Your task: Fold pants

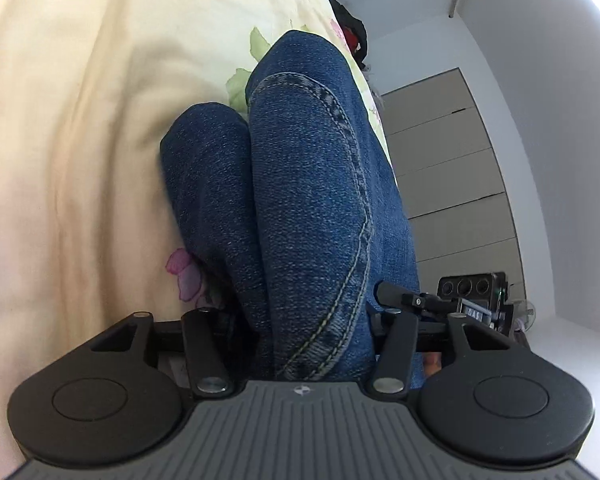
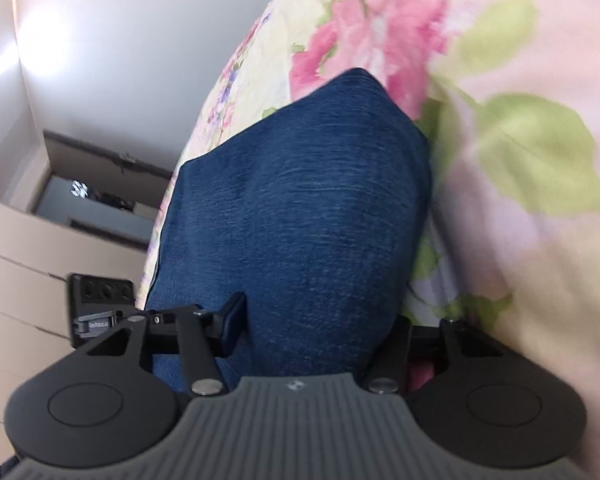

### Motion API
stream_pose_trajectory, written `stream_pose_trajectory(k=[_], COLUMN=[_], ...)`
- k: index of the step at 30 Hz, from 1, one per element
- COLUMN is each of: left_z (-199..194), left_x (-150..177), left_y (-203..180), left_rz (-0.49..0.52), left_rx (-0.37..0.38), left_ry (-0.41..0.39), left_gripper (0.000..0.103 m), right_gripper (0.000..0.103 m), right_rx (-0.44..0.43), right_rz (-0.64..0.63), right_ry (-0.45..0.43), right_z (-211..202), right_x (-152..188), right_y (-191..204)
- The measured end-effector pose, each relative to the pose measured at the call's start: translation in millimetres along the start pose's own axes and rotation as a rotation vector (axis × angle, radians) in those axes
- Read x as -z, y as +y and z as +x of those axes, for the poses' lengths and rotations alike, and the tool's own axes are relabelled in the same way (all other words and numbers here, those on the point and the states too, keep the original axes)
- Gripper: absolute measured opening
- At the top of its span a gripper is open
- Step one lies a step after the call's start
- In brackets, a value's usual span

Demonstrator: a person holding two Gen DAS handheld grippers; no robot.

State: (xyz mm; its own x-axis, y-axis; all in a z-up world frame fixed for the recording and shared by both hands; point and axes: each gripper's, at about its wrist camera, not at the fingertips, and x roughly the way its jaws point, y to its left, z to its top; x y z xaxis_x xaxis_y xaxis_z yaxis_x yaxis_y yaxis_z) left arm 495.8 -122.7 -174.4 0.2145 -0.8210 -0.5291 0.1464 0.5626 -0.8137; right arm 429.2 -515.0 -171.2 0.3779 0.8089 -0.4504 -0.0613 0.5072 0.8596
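The blue jeans (image 1: 308,184) lie on a floral bedsheet and fill the middle of both wrist views. In the left wrist view a stitched seam runs down the denim and the cloth bunches in thick folds between the jaws of my left gripper (image 1: 300,320), which is shut on it. In the right wrist view a smooth fold of the jeans (image 2: 300,208) passes between the jaws of my right gripper (image 2: 312,320), which is shut on it. The fingertips of both grippers are hidden by the denim.
The bedsheet (image 1: 80,120) is cream with pink flowers and green leaves (image 2: 520,152). A beige drawer unit (image 1: 452,184) stands beside the bed against a white wall. The other gripper's camera block (image 1: 472,292) shows at the edge of each view (image 2: 100,300).
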Motion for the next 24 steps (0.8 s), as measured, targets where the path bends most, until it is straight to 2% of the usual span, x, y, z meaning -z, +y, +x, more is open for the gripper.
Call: stream_pose_trajectory(k=[8, 12, 15, 18, 19, 24], left_z=[-1.8, -26.4, -33.9, -34.0, -27.9, -51.7], left_x=[5.2, 20.4, 32.3, 35.7, 26.5, 28.2], left_y=[-14.8, -24.1, -24.4, -20.7, -19.1, -8.8], left_rz=[0.044, 0.064, 0.067, 0.054, 0.049, -0.005], left_rx=[-0.039, -0.026, -0.017, -0.014, -0.016, 0.004], left_ry=[-0.012, -0.002, -0.003, -0.011, -0.021, -0.075], left_gripper=[0.061, 0.060, 0.060, 0.061, 0.061, 0.066], right_gripper=[0.048, 0.048, 0.053, 0.055, 0.055, 0.057], right_rx=[0.032, 0.037, 0.035, 0.023, 0.023, 0.048], right_rz=[-0.005, 0.018, 0.021, 0.030, 0.033, 0.055], right_ry=[-0.021, -0.042, -0.055, -0.070, -0.079, -0.098], right_z=[-12.7, -31.3, -38.6, -43.2, -43.8, -48.4], right_x=[12.3, 25.1, 36.4, 47.2, 49.1, 48.4], right_y=[5.9, 5.2, 9.8, 12.4, 12.4, 12.6])
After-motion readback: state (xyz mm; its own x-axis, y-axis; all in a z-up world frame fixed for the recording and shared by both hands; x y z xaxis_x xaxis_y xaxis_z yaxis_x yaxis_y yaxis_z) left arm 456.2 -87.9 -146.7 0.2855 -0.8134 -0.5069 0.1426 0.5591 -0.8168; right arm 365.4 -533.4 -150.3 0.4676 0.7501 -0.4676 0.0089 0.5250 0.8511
